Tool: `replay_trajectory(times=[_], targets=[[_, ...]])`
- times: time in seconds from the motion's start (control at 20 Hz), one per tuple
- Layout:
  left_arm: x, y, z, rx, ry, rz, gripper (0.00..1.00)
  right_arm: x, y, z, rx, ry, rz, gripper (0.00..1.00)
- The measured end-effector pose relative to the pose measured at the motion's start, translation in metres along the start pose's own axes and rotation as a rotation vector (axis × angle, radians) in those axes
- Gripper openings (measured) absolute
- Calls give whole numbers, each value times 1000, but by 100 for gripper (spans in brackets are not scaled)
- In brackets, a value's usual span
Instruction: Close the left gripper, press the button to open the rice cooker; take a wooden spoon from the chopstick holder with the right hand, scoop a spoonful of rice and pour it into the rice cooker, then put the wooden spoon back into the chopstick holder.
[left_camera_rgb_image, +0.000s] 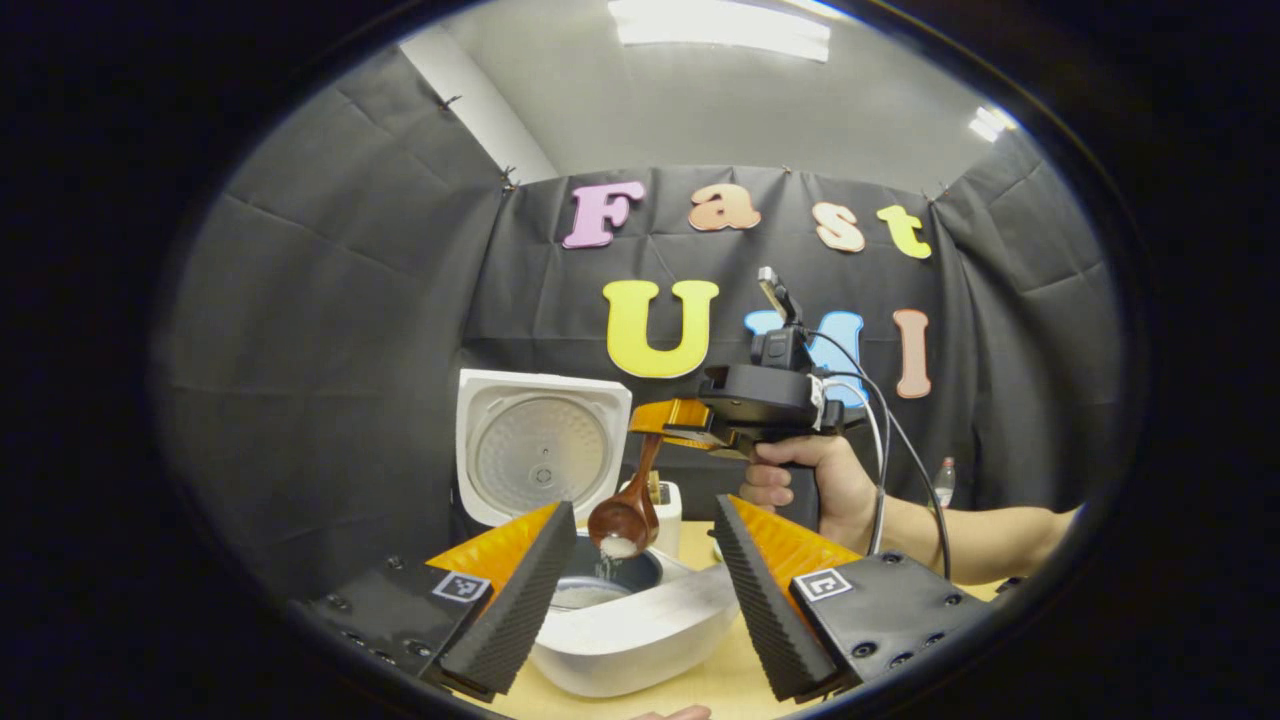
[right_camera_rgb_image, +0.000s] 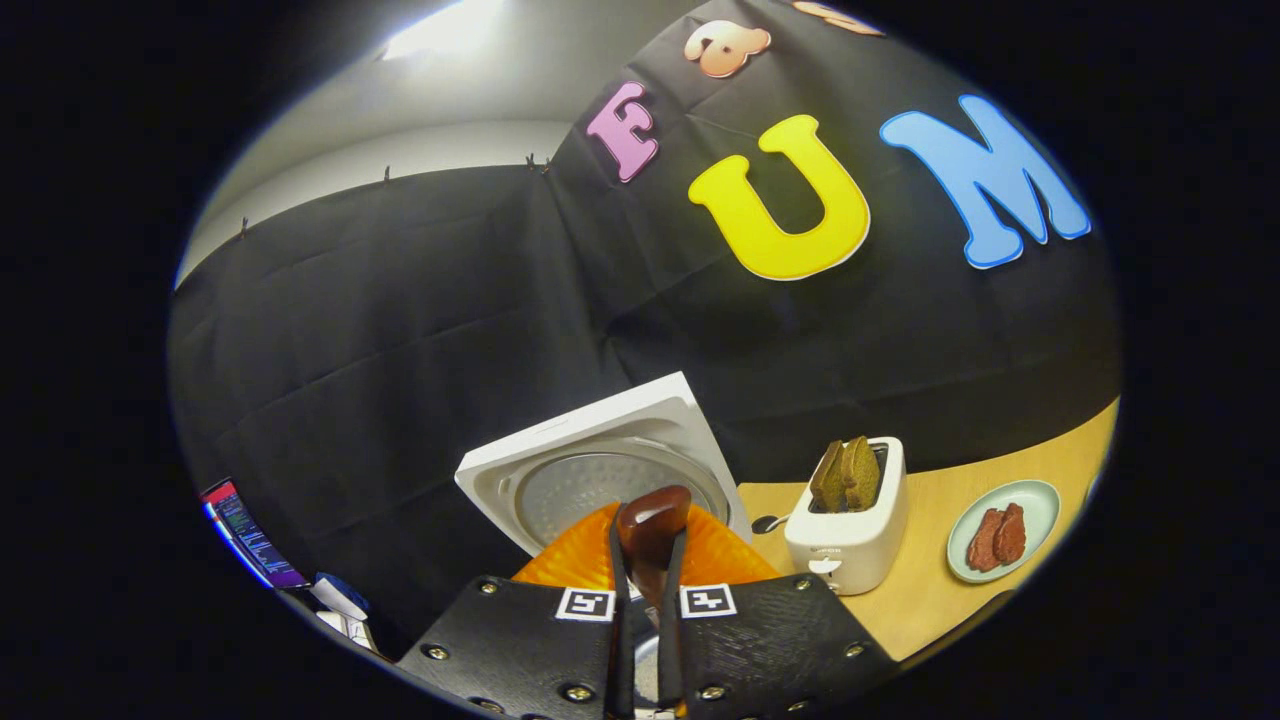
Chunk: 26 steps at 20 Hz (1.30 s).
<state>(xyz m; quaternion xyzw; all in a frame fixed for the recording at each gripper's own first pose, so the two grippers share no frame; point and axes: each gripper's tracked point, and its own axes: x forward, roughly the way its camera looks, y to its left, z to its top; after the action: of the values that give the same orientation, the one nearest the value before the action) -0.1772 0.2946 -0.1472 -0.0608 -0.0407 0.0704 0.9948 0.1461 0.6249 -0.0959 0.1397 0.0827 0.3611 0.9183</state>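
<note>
Rice (left_camera_rgb_image: 617, 546) spills from the wooden spoon (left_camera_rgb_image: 625, 515), bowl tipped just above the open rice cooker (left_camera_rgb_image: 640, 625) pot, lid (left_camera_rgb_image: 540, 460) upright behind. Right gripper (left_camera_rgb_image: 672, 422) has its jaws clenched on the spoon handle; left gripper (left_camera_rgb_image: 635, 600) jaws stand released, near the cooker on the surface (left_camera_rgb_image: 720, 685). Risks, as judged: grains scattering over the rim if the spoon drifts sideways; handle twisting in the narrow grip; spoon knocking the lid. Toaster (right_camera_rgb_image: 850, 520) front carries small writing, too small to read. Square marker tags on the grippers carry no words.

Wooden spoon (left_camera_rgb_image: 625, 515) above open rice cooker (left_camera_rgb_image: 640, 625), toaster (right_camera_rgb_image: 848, 535) beside
</note>
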Motion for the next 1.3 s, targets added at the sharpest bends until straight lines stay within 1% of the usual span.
replay_trajectory(times=[0.2,0.5,0.85,1.0,1.3], targets=[[-1,-1,-5,11,12,2,96,2,5,-4,-58,-3,-8,9],[-8,1,4,18,-4,4,96,13,15,-16,-123,28,-3,9],[-9,0,-3,20,5,2,96,15,30,-32,-265,56,0,10],[-8,1,-11,25,20,5,96,15,34,-31,-277,51,1,9],[-10,9,-9,13,19,15,96,12,44,-24,-361,38,-16,9]])
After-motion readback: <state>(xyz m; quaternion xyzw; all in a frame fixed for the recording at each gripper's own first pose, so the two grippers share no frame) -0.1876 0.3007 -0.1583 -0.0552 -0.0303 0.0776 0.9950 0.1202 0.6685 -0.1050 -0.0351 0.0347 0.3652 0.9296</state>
